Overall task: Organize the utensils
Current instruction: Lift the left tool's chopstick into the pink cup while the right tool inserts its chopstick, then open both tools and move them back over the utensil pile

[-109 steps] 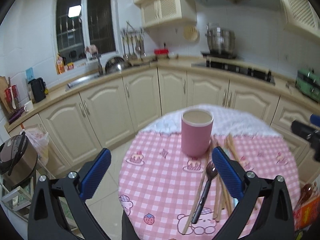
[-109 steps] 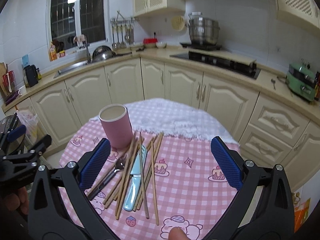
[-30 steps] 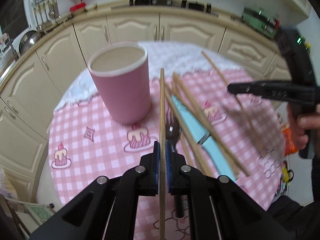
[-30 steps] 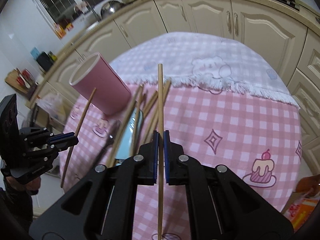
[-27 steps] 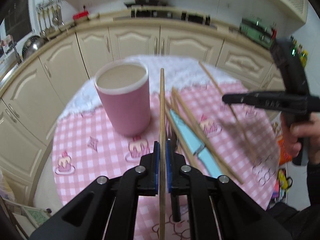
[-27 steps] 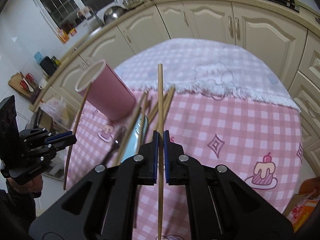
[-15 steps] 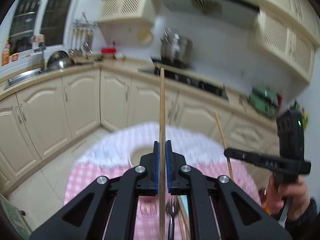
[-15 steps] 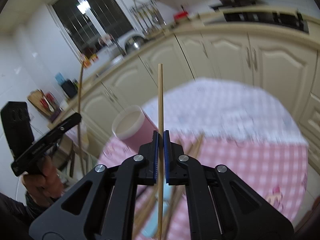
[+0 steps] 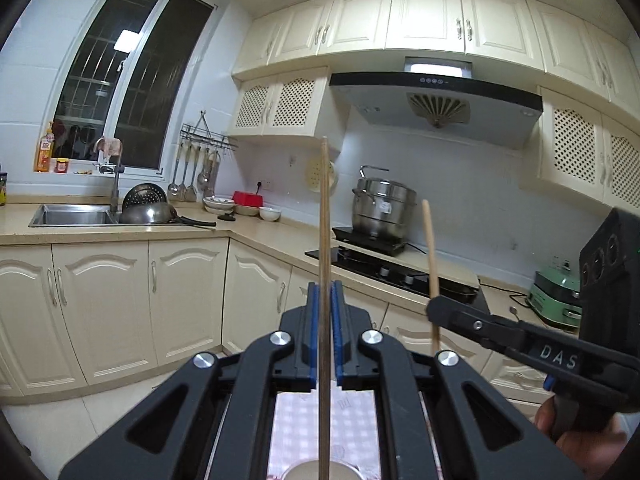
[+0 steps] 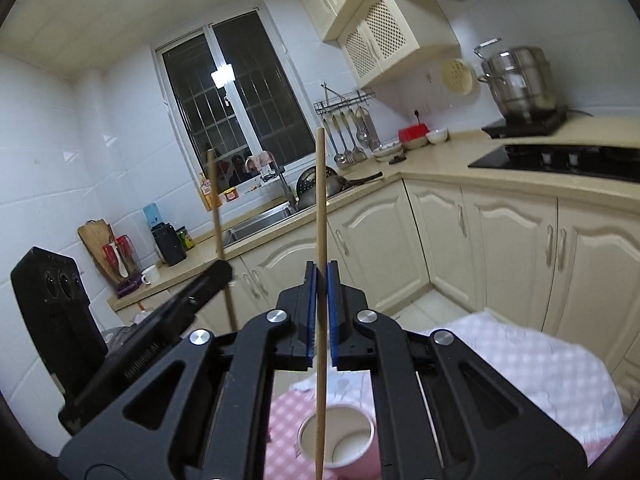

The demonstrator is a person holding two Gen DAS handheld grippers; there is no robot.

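Two handheld grippers are each clamping a single wooden chopstick upright above a small table in a kitchen.

The left gripper (image 9: pixel 325 312) is pinching one wooden chopstick (image 9: pixel 325 240) between its blue pads, jaws nearly together. The stick is running straight up beyond the fingertips and down below them, toward the rim of a pink cup (image 9: pixel 320 472) that is just showing at the bottom edge, directly beneath the jaws. A strip of the pink checked tablecloth (image 9: pixel 296 420) is showing between the gripper's black arms.

To the right of those jaws, the right gripper (image 9: pixel 434 310) is holding a second chopstick (image 9: pixel 429 248), also close to upright, with a hand (image 9: pixel 580 444) wrapped around its handle.

From the right gripper's own camera, its jaws are closed tight on the second chopstick, which is standing vertical between the blue pads. The lower part of the stick is crossing in front of the open mouth of the pink cup, which is sitting below the jaws and slightly to their right on the tablecloth. Whether the tip is inside the cup cannot be told.

To the left of those jaws, the left gripper is holding its chopstick, leaning slightly.
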